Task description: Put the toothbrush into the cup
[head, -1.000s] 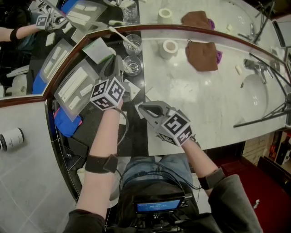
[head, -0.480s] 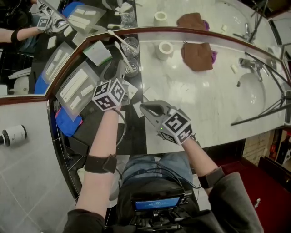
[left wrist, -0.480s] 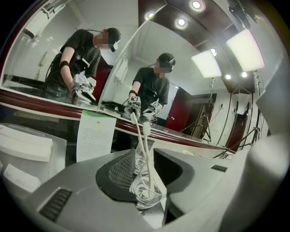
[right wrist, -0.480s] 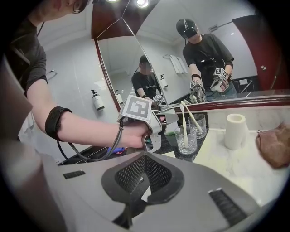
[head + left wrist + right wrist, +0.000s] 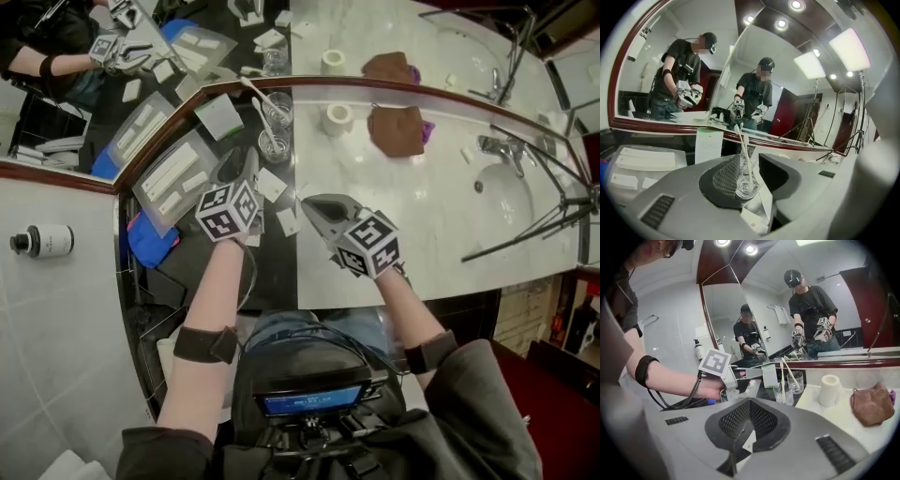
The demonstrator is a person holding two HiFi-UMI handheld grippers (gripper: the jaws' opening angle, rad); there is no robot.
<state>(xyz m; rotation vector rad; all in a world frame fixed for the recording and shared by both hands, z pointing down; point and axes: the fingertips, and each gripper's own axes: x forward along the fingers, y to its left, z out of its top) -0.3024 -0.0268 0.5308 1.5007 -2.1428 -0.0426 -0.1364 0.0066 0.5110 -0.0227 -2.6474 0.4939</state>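
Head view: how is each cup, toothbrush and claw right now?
Nearer clear glass cup: upright, toothbrush inside.
White plastic toothbrush: standing in that cup.
Farther clear glass cup: upright, holds a second white toothbrush, leaning.
Left claw: open, jaws just opened; nearer cup shows between them, ungripped.
Right claw: shut.
Brown cloth: crumpled.
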